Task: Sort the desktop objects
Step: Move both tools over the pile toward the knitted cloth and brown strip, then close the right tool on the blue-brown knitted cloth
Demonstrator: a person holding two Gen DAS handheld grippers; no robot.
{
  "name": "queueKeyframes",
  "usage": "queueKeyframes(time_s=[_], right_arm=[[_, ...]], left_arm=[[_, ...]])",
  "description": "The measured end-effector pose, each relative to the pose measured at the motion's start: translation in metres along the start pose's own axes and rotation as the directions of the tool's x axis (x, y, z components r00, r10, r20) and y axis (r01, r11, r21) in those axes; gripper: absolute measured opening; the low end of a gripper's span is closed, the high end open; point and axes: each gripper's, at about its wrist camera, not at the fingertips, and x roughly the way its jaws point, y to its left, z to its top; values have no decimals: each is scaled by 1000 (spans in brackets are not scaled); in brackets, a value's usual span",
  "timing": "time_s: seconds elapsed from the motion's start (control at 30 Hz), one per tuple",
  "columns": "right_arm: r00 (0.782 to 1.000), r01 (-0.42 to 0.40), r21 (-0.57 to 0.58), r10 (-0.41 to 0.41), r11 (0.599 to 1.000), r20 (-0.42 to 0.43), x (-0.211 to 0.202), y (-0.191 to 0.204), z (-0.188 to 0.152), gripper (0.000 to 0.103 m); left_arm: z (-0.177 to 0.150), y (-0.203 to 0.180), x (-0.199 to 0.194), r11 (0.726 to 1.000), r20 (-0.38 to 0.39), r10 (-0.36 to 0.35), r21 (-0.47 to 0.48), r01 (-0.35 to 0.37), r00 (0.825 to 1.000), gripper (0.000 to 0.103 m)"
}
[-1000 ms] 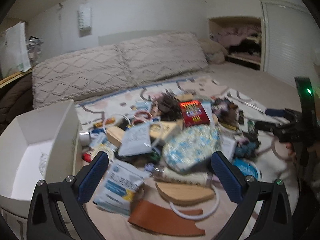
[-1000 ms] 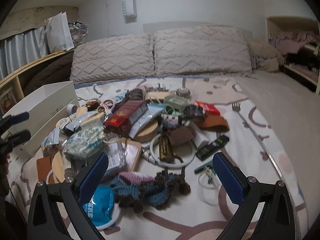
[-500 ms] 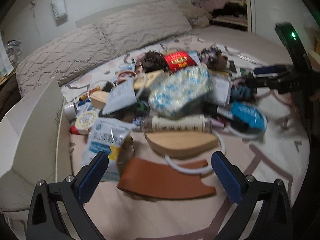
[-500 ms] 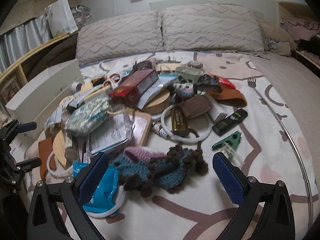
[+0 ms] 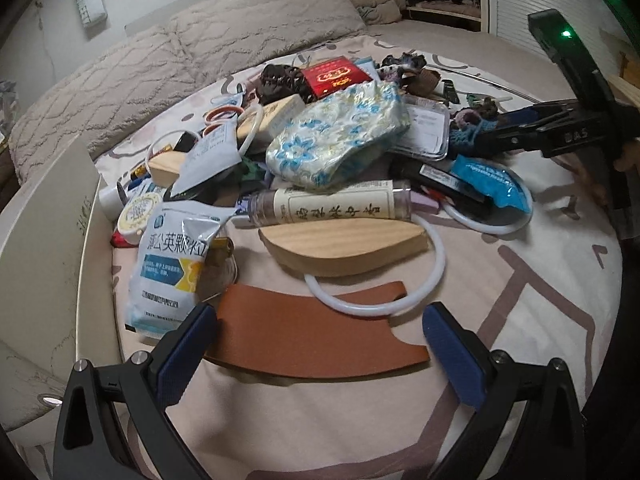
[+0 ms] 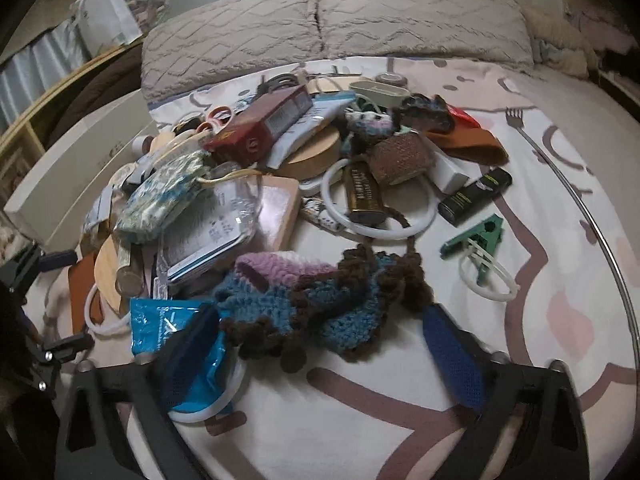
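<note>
left gripper [image 5: 316, 334] wide open, empty, straddling flat brown leather strip [image 5: 312, 336] at the pile's near edge, beside white box [image 5: 44, 240]. right gripper [image 6: 320, 340], jaws just narrowing, nothing pinched, brackets blue-brown crocheted piece [image 6: 320, 304], likely first pick.

**Heap on the bed, box at its left**

A heap of small things is spread across the bed [image 5: 520, 320], before two pillows [image 6: 332, 20] set side by side at the head. In the left wrist view a box [image 5: 44, 248] is stood at the heap's left edge, with a sachet [image 5: 172, 264] just beside it. Nearest the camera a leather strip [image 5: 304, 332] is laid flat; a ring [image 5: 436, 264] is overlapped onto its far edge, and a wooden piece [image 5: 340, 248] is set inside that ring. Behind it a tube [image 5: 336, 204] is laid crosswise — a fabric pouch [image 5: 340, 140] is piled behind and above it. In the right wrist view a crocheted piece [image 6: 312, 296] is nearest, a clip [image 6: 476, 236] lies to its right, and a fork [image 6: 516, 118] farther back.
</note>
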Motion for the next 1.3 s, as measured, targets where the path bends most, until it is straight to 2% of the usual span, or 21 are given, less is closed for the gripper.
queueKeyframes(time_s=[0.03,0.1,0.2,0.4,0.53,0.73,0.8,0.9,0.97,1.03,1.3], right_arm=[[1000,10,-6,-10,1000,1,0,1,0,76],[1000,17,-11,-17,1000,8,-1,1,-1,58],[1000,-3,-16,3,1000,18,-3,1,-1,47],[999,-17,-12,17,1000,38,-7,0,0,39],[998,-38,-6,38,999,51,-9,0,1,36],[993,-80,31,77,996,89,-16,-5,2,33],[990,-94,40,89,995,111,-21,-6,4,30],[984,-105,50,96,993,148,-29,-7,7,20],[980,-113,57,102,992,169,-34,-9,8,16],[977,-119,62,106,991,184,-37,-11,10,11],[970,-131,70,113,989,215,-47,-16,12,9]], left_arm=[[0,1,1,1000,-3,0,-6,0,1000,103],[-1,3,1,1000,-13,1,-14,-2,1000,103],[-4,4,-1,1000,-30,23,-15,-24,999,103],[-13,17,-11,992,-50,107,-61,-110,993,103],[-18,31,-14,973,-82,194,-107,-202,978,103],[-25,41,-23,949,-99,281,-122,-292,955,103],[-26,42,-27,954,-82,258,-133,-267,963,103],[-25,44,-36,976,-35,141,-165,-145,989,103],[-22,44,-36,978,-29,87,-190,-91,996,103],[-21,49,-28,968,-55,48,-242,-60,997,103],[-18,62,-2,899,-171,38,-425,-109,985,103]])
